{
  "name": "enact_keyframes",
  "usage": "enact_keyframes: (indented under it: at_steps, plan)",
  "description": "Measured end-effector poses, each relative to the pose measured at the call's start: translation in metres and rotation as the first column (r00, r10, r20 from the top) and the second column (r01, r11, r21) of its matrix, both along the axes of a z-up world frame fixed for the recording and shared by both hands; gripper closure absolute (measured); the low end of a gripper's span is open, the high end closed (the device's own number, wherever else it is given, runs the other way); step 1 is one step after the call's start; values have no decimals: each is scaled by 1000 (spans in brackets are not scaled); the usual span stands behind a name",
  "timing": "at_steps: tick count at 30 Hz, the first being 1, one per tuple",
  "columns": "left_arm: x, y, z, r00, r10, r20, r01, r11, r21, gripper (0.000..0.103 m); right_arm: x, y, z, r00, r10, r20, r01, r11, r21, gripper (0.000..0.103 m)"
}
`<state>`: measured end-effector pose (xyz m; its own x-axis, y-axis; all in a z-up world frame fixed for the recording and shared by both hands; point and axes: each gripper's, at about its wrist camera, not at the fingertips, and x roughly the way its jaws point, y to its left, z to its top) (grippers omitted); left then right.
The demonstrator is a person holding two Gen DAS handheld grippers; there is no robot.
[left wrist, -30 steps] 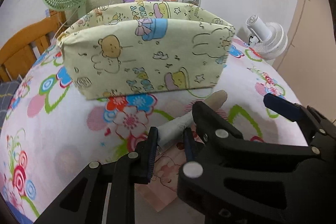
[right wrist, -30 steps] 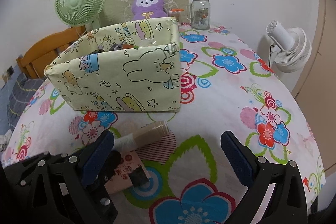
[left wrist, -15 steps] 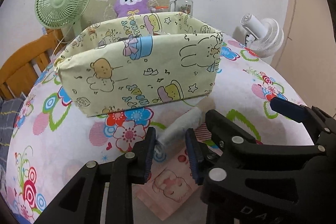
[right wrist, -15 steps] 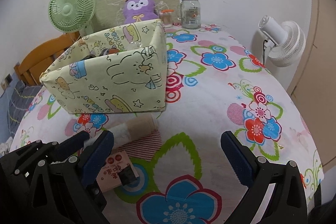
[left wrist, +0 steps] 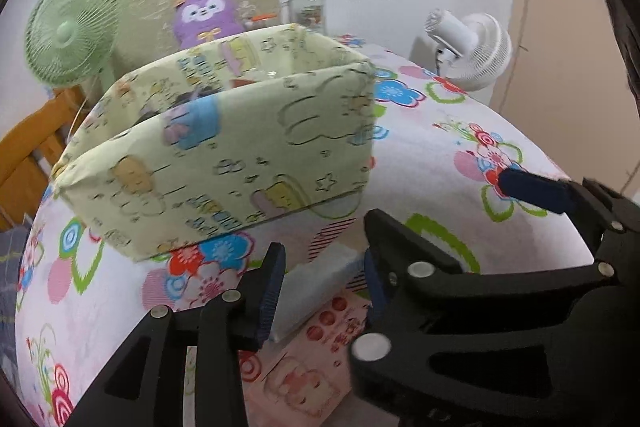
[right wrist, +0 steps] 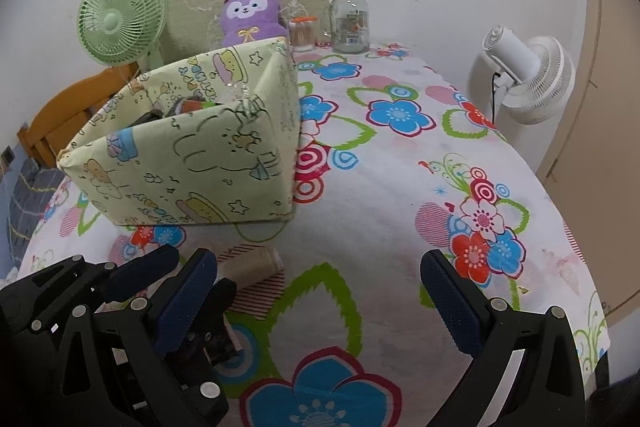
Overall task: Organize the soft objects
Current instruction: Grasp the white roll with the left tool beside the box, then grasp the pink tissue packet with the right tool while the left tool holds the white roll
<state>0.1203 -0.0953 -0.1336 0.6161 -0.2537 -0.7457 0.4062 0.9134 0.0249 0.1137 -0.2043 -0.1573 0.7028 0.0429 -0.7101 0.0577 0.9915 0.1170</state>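
Observation:
A rolled grey-and-beige sock [left wrist: 320, 283] lies on the floral tablecloth in front of a yellow cartoon-print fabric box [left wrist: 224, 163]. My left gripper [left wrist: 320, 287] straddles the grey end of the sock with its jaws open, apart from it. Beneath lies a pink printed cloth [left wrist: 312, 367]. In the right wrist view the sock's beige end [right wrist: 256, 261] shows past the left gripper, and the box [right wrist: 200, 155] stands behind. My right gripper [right wrist: 316, 307] is wide open and empty over the tablecloth.
A green desk fan [right wrist: 120, 19], a purple plush [right wrist: 248, 15], a glass jar with a green lid [right wrist: 348, 19] and a small toothpick jar [right wrist: 302, 33] stand at the back. A white fan [right wrist: 528, 75] is beyond the table's right edge. A wooden chair [right wrist: 60, 111] is left.
My left gripper has opened wider around the sock's grey end and moved closer over it. Both cameras have swung, so the box appears shifted left. The right gripper stays open.

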Motion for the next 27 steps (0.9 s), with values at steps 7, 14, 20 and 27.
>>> enact_keyframes:
  at_steps: [7,14,20,27]
  plan:
    - [11,-14,-13,997,-58,-47,60,997,40,78,4,-6,-8,999,-21,-30,22,1000,13,0]
    - [9,-6,-9,998,-58,-32,58,998,18,95,4,-2,-3,1000,-24,-19,24,1000,-1,0]
    - [5,3,-3,999,-43,-9,43,999,3,95,-1,9,4,1000,-20,-7,20,1000,-4,0]
    - [-3,21,6,999,-32,18,32,999,1,95,-12,29,14,1000,-23,2,23,1000,0,0]
